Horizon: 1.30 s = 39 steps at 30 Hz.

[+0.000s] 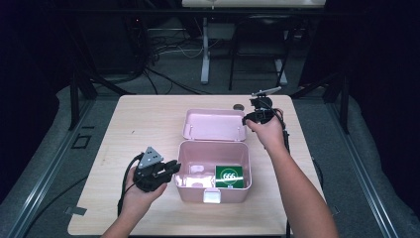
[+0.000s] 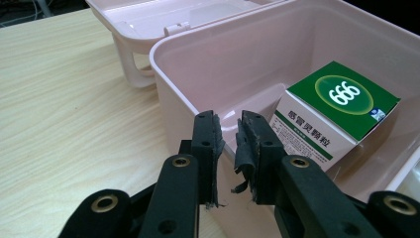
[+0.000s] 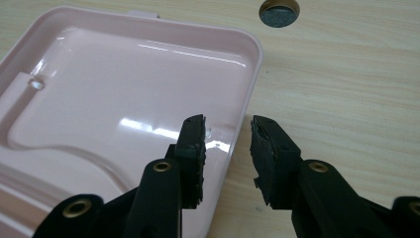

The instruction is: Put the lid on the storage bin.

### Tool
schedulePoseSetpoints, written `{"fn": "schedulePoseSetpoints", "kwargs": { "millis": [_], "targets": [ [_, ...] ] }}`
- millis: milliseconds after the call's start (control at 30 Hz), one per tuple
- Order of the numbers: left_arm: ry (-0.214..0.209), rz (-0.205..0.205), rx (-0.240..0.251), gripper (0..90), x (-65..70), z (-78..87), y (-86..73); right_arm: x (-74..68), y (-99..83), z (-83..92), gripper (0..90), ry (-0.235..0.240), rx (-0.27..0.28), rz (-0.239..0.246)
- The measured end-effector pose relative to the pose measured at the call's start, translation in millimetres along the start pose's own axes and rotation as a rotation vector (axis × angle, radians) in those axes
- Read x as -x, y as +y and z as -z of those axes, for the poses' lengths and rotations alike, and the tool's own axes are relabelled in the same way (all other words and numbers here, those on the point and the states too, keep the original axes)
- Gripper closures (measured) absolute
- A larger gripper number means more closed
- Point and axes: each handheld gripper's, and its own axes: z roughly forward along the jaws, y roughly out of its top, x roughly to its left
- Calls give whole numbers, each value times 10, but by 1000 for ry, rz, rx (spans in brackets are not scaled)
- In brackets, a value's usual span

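Left gripper (image 2: pixel 227 136) is clamping the near-left wall of the pink storage box (image 2: pixel 168 74), at 7 o'clock on the table. Right gripper (image 3: pixel 227 130), unclenched, is straddling the lid (image 3: pixel 124 99) rim at 1 o'clock; thin, stiff, glossy plastic, likely slippery

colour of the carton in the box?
The carton has a green top with white "666" and white sides; the left gripper view shows it best.
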Motion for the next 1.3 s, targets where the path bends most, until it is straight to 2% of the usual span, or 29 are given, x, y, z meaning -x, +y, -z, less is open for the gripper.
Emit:
{"fn": "schedulePoseSetpoints", "kwargs": {
  "millis": [300, 467, 633, 933, 1033, 1300],
  "targets": [
    [5, -2, 7, 774, 8, -2, -9, 39, 89, -198, 678, -29, -22, -45],
    [5, 1, 10, 775, 9, -4, -12, 47, 96, -298, 702, -55, -32, -52],
    [0, 2, 13, 776, 3, -4, -15, 46, 116, -367, 743, -49, -22, -83],
    [-3, 9, 13, 777, 0, -4, -15, 51, 111, -499, 801, -60, -55, -111],
    [-4, 10, 11, 778, -1, -4, -13, 60, 114, -515, 818, -57, -54, -136],
    [-3, 11, 14, 779, 1, -4, -16, 80, 114, -531, 818, -50, -63, -153]
  ]
}}
